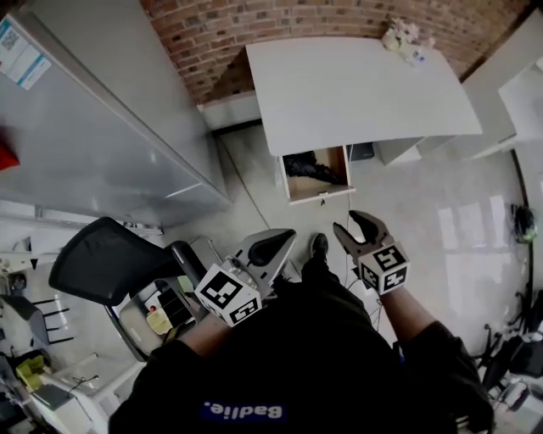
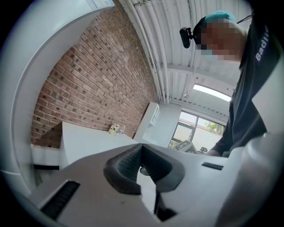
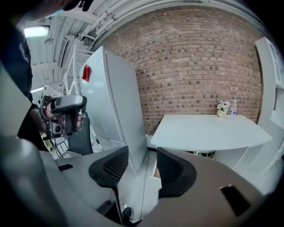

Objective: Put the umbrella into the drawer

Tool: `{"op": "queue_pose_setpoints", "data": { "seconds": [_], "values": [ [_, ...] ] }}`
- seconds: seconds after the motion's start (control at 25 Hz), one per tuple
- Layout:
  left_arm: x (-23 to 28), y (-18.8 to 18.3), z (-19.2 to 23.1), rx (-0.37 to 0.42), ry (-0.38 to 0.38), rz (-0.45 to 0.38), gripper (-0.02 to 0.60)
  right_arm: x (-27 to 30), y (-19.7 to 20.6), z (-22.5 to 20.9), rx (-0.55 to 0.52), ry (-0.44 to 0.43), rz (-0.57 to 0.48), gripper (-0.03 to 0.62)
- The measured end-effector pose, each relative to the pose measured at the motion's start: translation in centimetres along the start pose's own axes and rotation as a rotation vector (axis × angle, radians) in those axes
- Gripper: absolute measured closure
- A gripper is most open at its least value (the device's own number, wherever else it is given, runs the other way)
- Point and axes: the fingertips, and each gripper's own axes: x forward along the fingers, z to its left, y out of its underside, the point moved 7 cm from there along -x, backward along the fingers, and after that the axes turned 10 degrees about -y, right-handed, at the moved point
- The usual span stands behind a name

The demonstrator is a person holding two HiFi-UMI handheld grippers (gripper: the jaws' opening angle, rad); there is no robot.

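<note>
The drawer (image 1: 318,197) under the white table (image 1: 356,85) stands pulled out. A dark, crumpled thing, apparently the umbrella (image 1: 316,168), lies inside it. Both grippers are held up near the person's chest, well back from the drawer. My left gripper (image 1: 273,247) (image 2: 142,146) has its pads meeting at the tips, shut on nothing. My right gripper (image 1: 361,227) (image 3: 143,156) stands open, with a clear gap between its dark pads and nothing in it. In the right gripper view the table (image 3: 208,131) lies ahead.
A tall grey cabinet (image 1: 110,144) fills the left side, with a black office chair (image 1: 102,258) below it. A brick wall (image 1: 280,25) backs the table. A small flower pot and a bottle (image 1: 405,38) stand at the table's far corner. White shelving (image 1: 517,93) is at the right.
</note>
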Motion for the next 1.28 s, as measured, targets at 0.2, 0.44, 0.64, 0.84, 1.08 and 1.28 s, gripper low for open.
{"op": "queue_pose_setpoints", "data": {
  "seconds": [0.2, 0.44, 0.64, 0.84, 1.08, 1.28],
  "values": [
    [0.9, -0.4, -1.6, 0.013, 0.034, 0.001, 0.584, -3.0, -1.5, 2.1, 0.000, -0.035, -0.056, 0.399],
    [2.5, -0.9, -2.8, 0.014, 0.041, -0.007, 0.584, -5.5, -3.7, 3.2, -0.016, -0.095, -0.137, 0.437],
    [3.4, -0.4, -3.7, 0.011, 0.038, 0.004, 0.584, -5.9, -4.0, 3.5, -0.022, -0.145, -0.183, 0.476],
    [3.8, -0.3, -4.1, 0.021, 0.031, 0.009, 0.584, -5.8, -3.9, 3.3, -0.019, -0.155, -0.198, 0.537],
    [3.7, 0.1, -4.5, 0.024, 0.028, 0.015, 0.584, -5.8, -3.5, 3.2, -0.002, -0.168, -0.198, 0.563],
    [3.6, 0.2, -4.4, 0.027, 0.029, 0.016, 0.584, -5.5, -3.5, 3.8, -0.009, -0.190, -0.189, 0.565]
  ]
}}
